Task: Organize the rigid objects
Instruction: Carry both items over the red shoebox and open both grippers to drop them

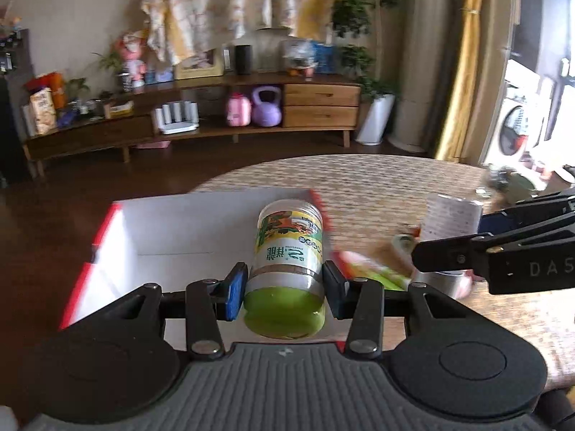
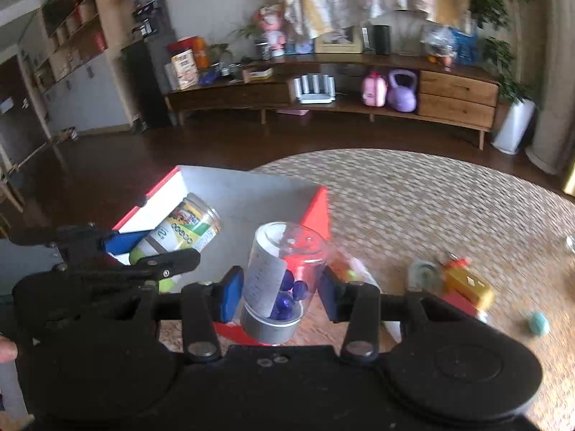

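My left gripper [image 1: 285,289] is shut on a green-lidded jar [image 1: 287,262] with a yellow and green label, held lid toward the camera over the red box with a white inside [image 1: 187,226]. The same jar [image 2: 187,230] and the left gripper [image 2: 151,251] show in the right wrist view above that box [image 2: 251,194]. My right gripper [image 2: 278,292] is shut on a clear jar with a grey lid and blue marbles inside [image 2: 280,280], held at the box's right edge. That clear jar [image 1: 449,219] and the right gripper [image 1: 467,244] show at the right of the left wrist view.
The box stands at the left edge of a round woven-topped table [image 2: 431,197]. On the table to the right lie a yellow and red toy [image 2: 467,287], a small teal object [image 2: 539,323] and a green and red packet [image 1: 373,269]. A low wooden sideboard [image 1: 215,107] stands across the floor.
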Available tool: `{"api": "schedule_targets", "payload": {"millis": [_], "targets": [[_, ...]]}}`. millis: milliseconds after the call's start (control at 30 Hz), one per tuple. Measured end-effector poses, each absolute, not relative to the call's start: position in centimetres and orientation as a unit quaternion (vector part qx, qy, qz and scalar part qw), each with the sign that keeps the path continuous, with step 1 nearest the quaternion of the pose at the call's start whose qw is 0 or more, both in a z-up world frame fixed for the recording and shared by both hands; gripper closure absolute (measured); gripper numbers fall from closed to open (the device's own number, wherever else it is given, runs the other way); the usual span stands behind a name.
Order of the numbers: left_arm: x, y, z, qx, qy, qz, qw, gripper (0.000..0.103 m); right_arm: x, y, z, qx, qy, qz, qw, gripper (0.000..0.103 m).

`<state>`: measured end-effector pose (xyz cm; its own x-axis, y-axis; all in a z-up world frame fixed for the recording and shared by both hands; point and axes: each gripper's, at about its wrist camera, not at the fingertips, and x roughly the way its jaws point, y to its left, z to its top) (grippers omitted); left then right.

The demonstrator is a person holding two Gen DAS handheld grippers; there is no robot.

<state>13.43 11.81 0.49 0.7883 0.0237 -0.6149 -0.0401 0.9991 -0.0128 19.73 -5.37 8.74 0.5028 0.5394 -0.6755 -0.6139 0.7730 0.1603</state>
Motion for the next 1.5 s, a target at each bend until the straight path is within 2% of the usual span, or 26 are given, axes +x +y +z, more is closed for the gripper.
{"api": "schedule_targets", "payload": {"millis": [267, 600, 1100, 1167, 1500], "targets": [[15.5, 18.4, -1.5, -0.019, 0.362, 0.064, 0.93, 0.059, 20.9, 1.4, 6.6, -0.083, 0.385, 0.358, 0.847, 0.059], [19.8, 22.2, -5.1, -0.016, 0.403, 0.077, 0.912, 0.059, 23.5, 7.0, 1.4, -0.133, 0.436, 0.346, 0.82, 0.059], [23.6, 22.6, -9.4, -0.017, 0.501, 0.064, 0.863, 0.059, 24.3, 10.1, -2.3, -0.17, 0.477, 0.339, 0.793, 0.059], [23.9, 22.5, -9.7, -0.018, 0.513, 0.066, 0.856, 0.059, 24.5, 10.1, -2.3, -0.169, 0.478, 0.34, 0.792, 0.062], [25.0, 22.6, -10.8, -0.023, 0.573, 0.057, 0.817, 0.059, 24.9, 9.4, -1.8, -0.149, 0.476, 0.343, 0.796, 0.056]]}}
